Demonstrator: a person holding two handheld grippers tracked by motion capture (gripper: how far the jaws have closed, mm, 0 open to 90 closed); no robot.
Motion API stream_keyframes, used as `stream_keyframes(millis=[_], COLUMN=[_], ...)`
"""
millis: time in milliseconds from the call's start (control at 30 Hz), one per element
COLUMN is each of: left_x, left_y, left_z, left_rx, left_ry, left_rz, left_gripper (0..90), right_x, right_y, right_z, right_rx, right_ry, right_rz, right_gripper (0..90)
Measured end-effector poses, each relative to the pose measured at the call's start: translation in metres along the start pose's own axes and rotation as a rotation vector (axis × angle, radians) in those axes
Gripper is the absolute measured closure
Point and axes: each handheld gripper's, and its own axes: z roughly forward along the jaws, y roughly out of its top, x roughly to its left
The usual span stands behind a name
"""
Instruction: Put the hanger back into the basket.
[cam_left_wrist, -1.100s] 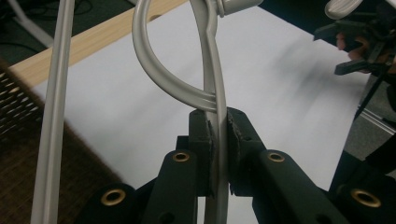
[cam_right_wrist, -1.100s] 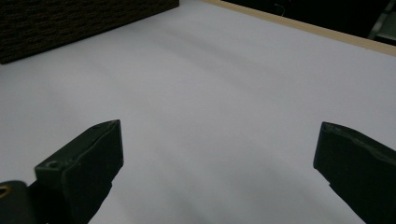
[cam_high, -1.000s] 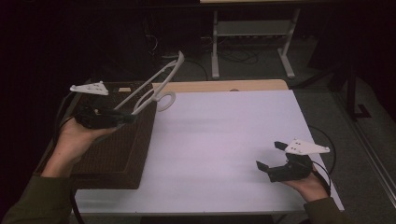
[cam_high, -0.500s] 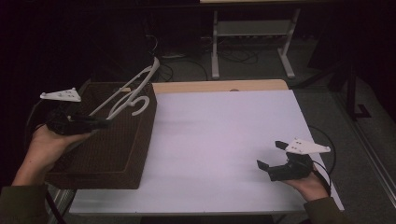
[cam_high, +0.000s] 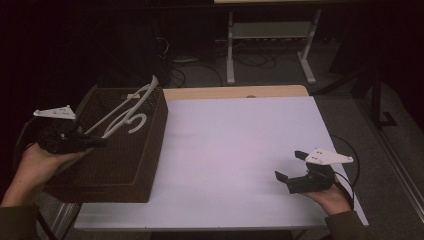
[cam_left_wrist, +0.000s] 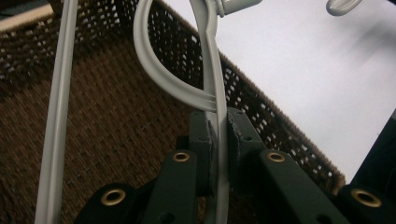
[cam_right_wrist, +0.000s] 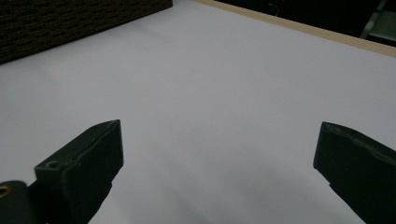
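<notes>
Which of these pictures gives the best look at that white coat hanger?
The high view: it shows the whole white hanger, hook included, held by the left gripper above the brown basket. The left gripper view shows a close-up of one bar clamped between the jaws. The right gripper view faces the white table.

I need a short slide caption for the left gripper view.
Left gripper clamps a white plastic hanger over a brown wicker basket.

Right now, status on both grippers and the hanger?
Left gripper shut on white hanger, over wicker basket. Right gripper open, empty. Nothing blocking.
</notes>
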Motion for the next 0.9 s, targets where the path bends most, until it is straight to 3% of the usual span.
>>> stream_keyframes(millis=[600, 900], left_x=[0.012, 0.015], left_y=[-0.012, -0.014], left_z=[0.011, 0.013], left_rx=[0.041, 0.045], left_ry=[-0.006, -0.012], left_rz=[-0.032, -0.023], left_gripper=[82.1, 81.8], right_x=[-0.001, -0.001], right_y=[0.0, 0.0], right_z=[0.0, 0.0], right_rx=[-0.002, 0.0], right_ry=[-0.004, -0.005], right_rz=[-0.001, 0.0], right_gripper=[1.3, 1.3])
